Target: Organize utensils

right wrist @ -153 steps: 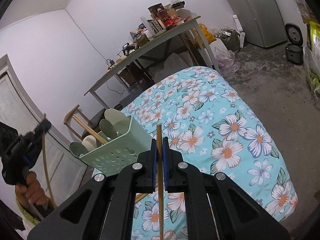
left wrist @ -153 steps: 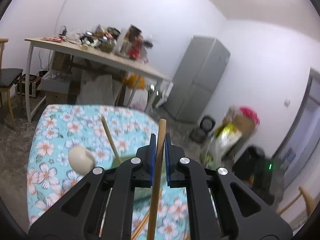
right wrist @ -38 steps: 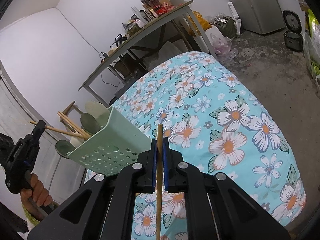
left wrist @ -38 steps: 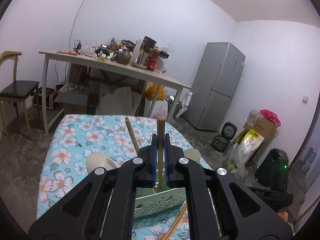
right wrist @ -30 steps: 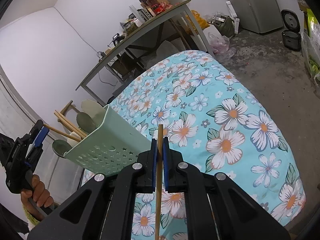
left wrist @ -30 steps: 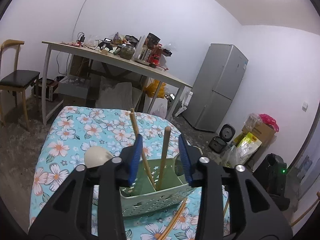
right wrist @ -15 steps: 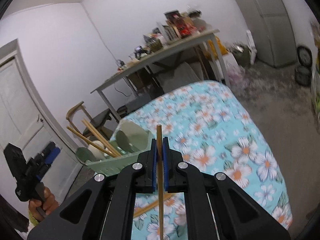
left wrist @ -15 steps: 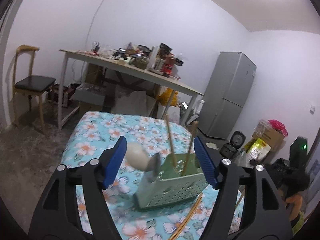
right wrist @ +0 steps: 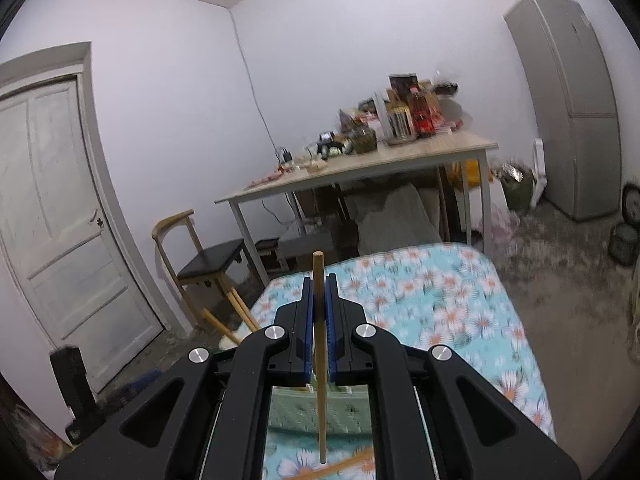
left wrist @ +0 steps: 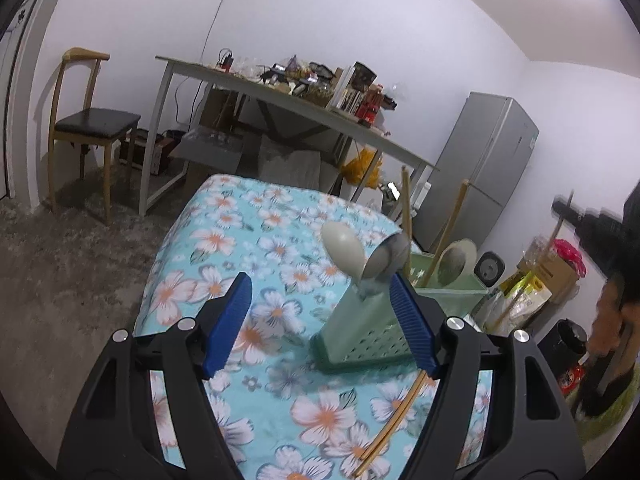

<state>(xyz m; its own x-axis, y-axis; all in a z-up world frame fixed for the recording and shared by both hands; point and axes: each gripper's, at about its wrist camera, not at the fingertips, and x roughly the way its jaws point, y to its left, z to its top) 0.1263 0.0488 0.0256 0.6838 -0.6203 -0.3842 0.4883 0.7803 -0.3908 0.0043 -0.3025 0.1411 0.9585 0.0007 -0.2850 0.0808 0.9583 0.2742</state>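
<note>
Floral tablecloth (left wrist: pixel 256 240), green caddy (left wrist: pixel 360 340) holding spoons (left wrist: pixel 344 250), left hand-held gripper (left wrist: pixel 320 324) spread empty – right hand-held gripper (right wrist: pixel 319 300) clamping chopstick (right wrist: pixel 320 360)

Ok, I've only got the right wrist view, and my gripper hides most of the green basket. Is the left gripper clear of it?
Observer: Yes. The left gripper has just been opening, with nothing between its pads. The green basket stands beyond it on the floral cloth.
Operator: What's in the basket?
Observer: Some spoons and two wooden sticks stand up in it.
Operator: Anything still loose?
Observer: A pair of chopsticks lies on the cloth in front of the basket.
</note>
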